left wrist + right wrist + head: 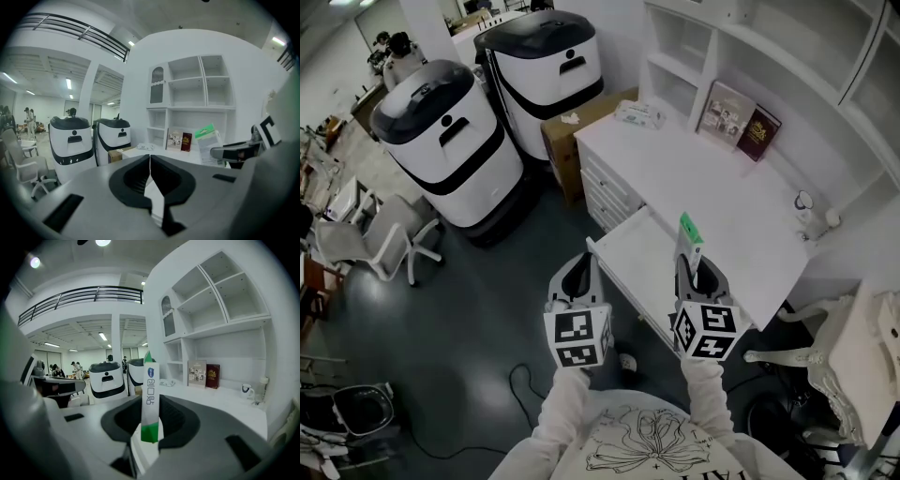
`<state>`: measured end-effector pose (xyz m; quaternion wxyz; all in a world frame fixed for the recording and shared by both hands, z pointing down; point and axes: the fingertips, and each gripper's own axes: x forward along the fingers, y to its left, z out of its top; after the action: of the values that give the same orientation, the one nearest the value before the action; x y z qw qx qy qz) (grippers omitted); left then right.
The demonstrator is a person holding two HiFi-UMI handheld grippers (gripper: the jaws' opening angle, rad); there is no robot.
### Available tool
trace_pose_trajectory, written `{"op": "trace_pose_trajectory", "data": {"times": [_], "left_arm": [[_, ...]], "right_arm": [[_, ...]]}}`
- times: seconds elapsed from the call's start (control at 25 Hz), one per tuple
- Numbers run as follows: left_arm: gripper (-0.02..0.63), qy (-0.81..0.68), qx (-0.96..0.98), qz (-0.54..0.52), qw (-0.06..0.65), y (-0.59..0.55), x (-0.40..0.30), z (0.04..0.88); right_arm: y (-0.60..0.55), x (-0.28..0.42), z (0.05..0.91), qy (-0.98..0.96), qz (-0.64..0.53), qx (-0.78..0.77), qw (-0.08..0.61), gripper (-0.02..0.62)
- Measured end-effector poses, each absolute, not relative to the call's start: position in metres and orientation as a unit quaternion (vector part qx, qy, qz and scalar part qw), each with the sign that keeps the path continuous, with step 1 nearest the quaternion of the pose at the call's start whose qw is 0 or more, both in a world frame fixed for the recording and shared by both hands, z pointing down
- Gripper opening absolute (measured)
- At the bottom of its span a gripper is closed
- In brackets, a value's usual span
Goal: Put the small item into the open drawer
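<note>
The small item is a slim white and green packet [688, 232], standing upright in my right gripper [695, 269], which is shut on its lower end. In the right gripper view the packet [150, 390] rises from between the black jaws [150, 430]. The open drawer [630, 255] juts out of the white desk [712, 183], and the packet hangs over its right part. My left gripper [580, 270] is shut and holds nothing, hovering over the floor just left of the drawer's front corner. In the left gripper view [150, 161] the jaws meet, and the packet [207, 139] shows at the right.
Two white and black machines [445, 141] [548, 66] stand left of the desk, with a cardboard box [581, 131] beside them. Two books [739, 118], a tissue pack [639, 114] and a mug [806, 204] rest on the desk. A white chair [386, 239] stands at the left.
</note>
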<state>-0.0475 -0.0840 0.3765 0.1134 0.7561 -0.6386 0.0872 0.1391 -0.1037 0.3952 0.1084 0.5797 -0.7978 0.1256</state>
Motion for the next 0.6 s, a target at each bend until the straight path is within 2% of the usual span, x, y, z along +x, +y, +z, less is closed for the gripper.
{"op": "trace_pose_trajectory", "data": {"times": [0.6], "left_arm": [[0.008, -0.612, 0.767, 0.12, 0.149, -0.176, -0.052, 0.418]], "right_arm": [[-0.185, 0.125, 0.436, -0.788, 0.152, 0.58, 0.143, 0.092]]}}
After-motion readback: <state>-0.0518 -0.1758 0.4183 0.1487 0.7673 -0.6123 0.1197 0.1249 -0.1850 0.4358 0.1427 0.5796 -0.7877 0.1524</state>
